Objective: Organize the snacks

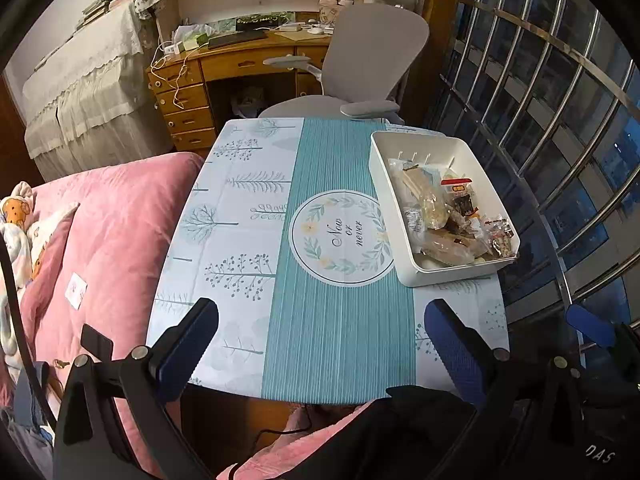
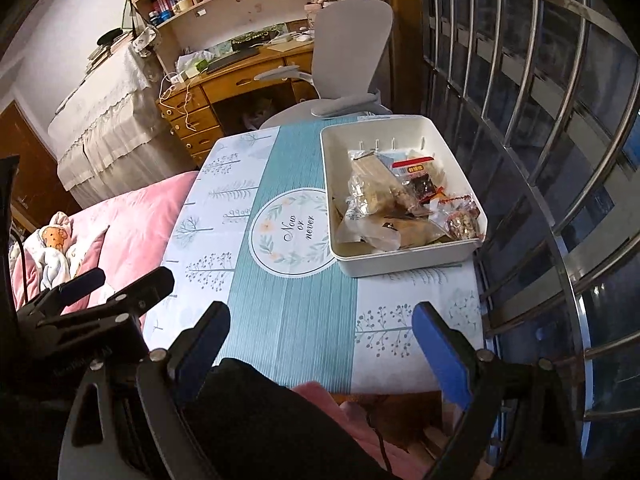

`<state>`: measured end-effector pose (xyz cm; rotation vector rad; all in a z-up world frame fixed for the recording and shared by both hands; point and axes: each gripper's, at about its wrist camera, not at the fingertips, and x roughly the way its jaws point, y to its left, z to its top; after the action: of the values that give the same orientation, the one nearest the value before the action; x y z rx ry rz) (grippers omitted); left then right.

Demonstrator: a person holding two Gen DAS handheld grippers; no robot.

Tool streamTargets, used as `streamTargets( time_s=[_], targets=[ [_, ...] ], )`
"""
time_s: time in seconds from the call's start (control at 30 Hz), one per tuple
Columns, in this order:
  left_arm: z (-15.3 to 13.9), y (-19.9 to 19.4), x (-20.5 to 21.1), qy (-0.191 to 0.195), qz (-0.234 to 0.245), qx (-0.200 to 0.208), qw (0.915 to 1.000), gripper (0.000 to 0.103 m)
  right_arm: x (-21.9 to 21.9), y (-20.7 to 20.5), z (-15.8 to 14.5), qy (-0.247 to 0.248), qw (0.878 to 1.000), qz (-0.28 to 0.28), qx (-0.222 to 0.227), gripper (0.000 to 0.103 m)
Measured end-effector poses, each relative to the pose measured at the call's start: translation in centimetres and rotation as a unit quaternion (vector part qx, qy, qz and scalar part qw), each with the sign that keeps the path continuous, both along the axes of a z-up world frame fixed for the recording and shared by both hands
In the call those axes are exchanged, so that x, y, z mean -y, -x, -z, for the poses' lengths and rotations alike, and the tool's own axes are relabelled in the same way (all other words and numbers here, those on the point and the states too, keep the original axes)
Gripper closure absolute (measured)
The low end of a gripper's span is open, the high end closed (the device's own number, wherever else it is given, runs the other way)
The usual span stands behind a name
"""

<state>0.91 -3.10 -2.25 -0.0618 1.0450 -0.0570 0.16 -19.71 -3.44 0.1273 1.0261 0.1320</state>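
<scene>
1. We see the snacks (image 2: 404,204) piled in the white bin (image 2: 416,258) at the worktop's (image 2: 312,320) far right corner.
2. Both our grippers, left (image 1: 320,344) and right (image 2: 320,348), hover near the front edge, fingers apart and empty.
3. The bin sits close to the edge; a careless nudge could tip it off.

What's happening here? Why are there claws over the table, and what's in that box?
A person holds a claw in each hand over a small table with a blue tree-patterned cloth. The left claw and the right claw are both open and hold nothing. The snacks, wrapped in clear and red packets, are piled in the white bin by the window bars. No packets lie loose on the cloth, so the tidying looks about finished.
</scene>
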Motion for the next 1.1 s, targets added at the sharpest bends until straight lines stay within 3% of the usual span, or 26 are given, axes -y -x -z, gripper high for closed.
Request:
streamTargets(
  time_s=[1.1],
  targets=[
    [0.57, -0.74, 0.99, -0.019, 0.020, -0.010, 0.9996, 0.001, 1.03, -0.29, 0.87, -0.010, 1.000, 0.023, -0.017, 0.003]
  ],
)
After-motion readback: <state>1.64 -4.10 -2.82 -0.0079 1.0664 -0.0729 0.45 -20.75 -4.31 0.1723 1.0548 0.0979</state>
